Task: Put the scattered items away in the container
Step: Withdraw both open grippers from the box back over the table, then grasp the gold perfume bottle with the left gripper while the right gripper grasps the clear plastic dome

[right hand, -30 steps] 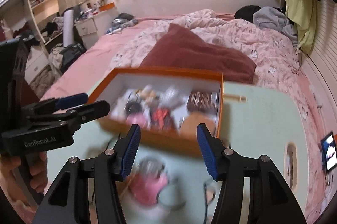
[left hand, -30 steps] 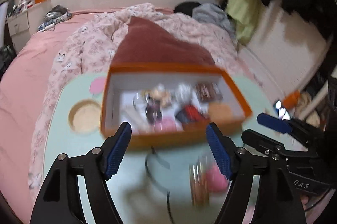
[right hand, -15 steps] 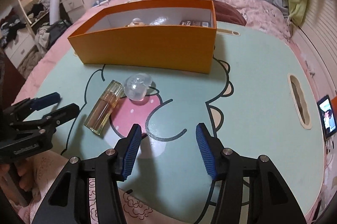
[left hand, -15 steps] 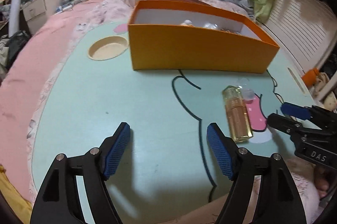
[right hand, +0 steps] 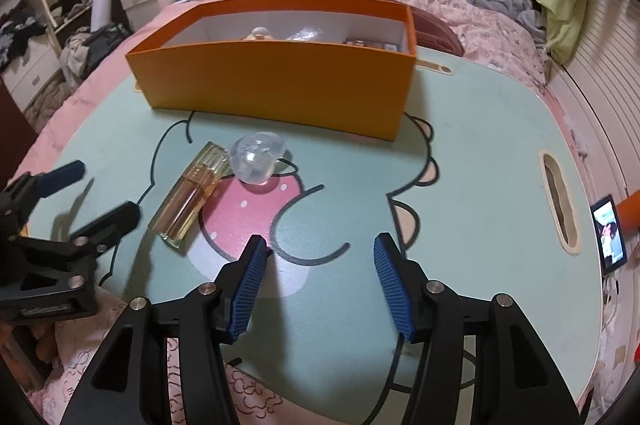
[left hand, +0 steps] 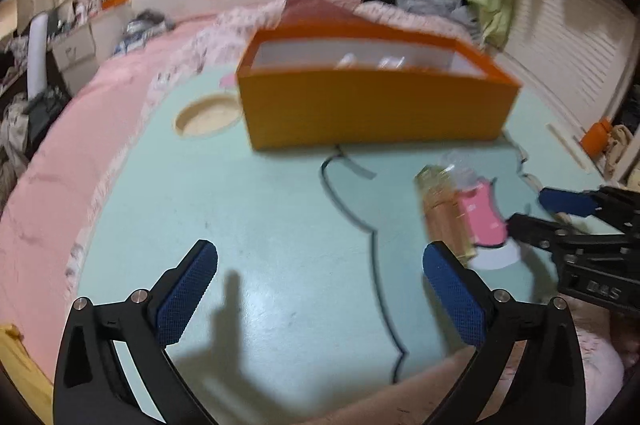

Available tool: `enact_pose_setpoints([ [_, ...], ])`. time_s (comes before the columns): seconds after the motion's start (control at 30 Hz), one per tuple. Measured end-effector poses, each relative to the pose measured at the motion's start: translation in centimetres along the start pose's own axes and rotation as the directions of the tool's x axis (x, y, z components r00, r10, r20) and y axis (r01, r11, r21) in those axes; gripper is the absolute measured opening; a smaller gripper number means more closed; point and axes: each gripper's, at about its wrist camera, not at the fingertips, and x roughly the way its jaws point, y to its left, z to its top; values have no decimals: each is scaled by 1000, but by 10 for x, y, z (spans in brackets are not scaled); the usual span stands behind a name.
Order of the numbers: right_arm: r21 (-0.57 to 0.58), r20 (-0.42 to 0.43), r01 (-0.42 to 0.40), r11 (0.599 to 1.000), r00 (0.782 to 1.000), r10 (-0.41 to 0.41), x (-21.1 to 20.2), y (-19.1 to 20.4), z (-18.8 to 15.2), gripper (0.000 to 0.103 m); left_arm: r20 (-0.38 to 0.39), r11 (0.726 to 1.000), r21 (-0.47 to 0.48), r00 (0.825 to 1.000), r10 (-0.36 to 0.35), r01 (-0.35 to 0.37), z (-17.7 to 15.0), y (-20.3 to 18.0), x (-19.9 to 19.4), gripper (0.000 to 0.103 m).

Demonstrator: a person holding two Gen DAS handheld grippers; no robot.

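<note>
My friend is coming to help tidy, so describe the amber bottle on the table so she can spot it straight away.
Find the orange box on the mint-green cartoon table. Just in front of it, at the edge of the printed pink patch, the perfume bottle lies on its side. It is slim, rectangular and amber, unlike the round clear plastic cap touching its top end.

In front of my left gripper point(left hand: 320, 289) the mint table point(left hand: 260, 209) lies bare right up to the orange box point(left hand: 372, 113), with nothing between my opening jaws. To its right the amber bottle point(right hand: 188, 195) and the clear round cap point(right hand: 256, 161) lie touching each other, near the box's near wall and just left of my right gripper point(right hand: 320, 287). The table's right half point(right hand: 480, 185) is open. The box wall blocks any low path to the far side.
</note>
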Motion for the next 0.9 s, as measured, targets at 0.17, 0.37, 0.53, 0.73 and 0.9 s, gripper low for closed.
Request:
enact_pose_setpoints([
  [0.17,157,50,-98,983,995,91,-7,-32,-3,55,11,992,109,998,-65,64,7,-31,-6,103],
  [0.37,223,75,-141,965,989,127,-11,-44,-3,55,-40,978,187,996,-86,92,22,-63,11,94],
  [0.53,194,92,-128,973,989,112,-16,-37,-2,55,-115,976,192,990,-78,100,29,-70,34,52],
  [0.73,184,104,-126,975,989,108,-18,-36,-3,55,-68,991,106,995,-75,82,17,-49,23,19],
  [0.9,147,103,-123,981,989,108,-18,-30,0,55,15,997,-78,1000,-22,24,3,-4,2,19],
])
